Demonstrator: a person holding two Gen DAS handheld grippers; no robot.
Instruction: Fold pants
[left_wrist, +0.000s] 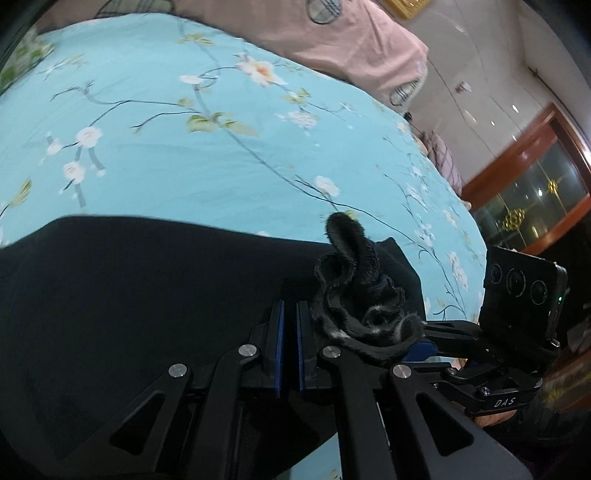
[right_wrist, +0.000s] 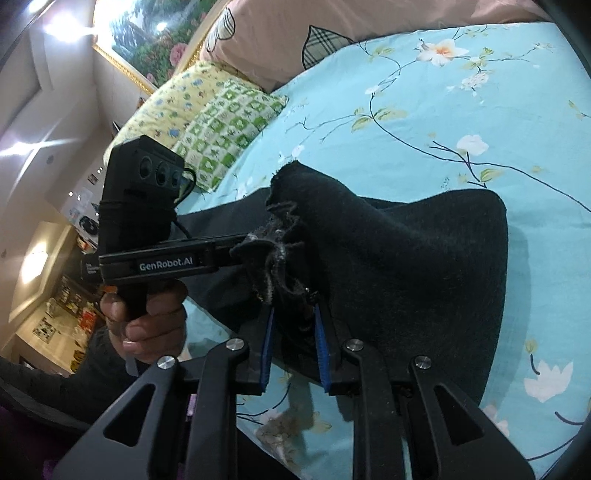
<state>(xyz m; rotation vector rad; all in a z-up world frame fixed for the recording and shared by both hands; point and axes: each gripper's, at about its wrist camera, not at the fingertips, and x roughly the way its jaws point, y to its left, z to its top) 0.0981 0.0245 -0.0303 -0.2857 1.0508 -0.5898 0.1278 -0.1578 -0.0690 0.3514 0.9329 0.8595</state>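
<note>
The black pants lie on the blue flowered bedspread, their long axis running left to right across the frame's middle. The right gripper pinches a bunched edge. The left gripper is closed on fabric; only its view shows the wooden cabinet at right.

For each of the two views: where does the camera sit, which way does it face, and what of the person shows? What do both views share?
Left wrist: on the left gripper, looking down along its fingers at the black pants and blue floral bedsheet; the right gripper enters beside it.
Right wrist: on the right gripper, facing the pants and pillows; a hand holds the left gripper.
Shared: pants, bedsheet, bunched hem.
</note>
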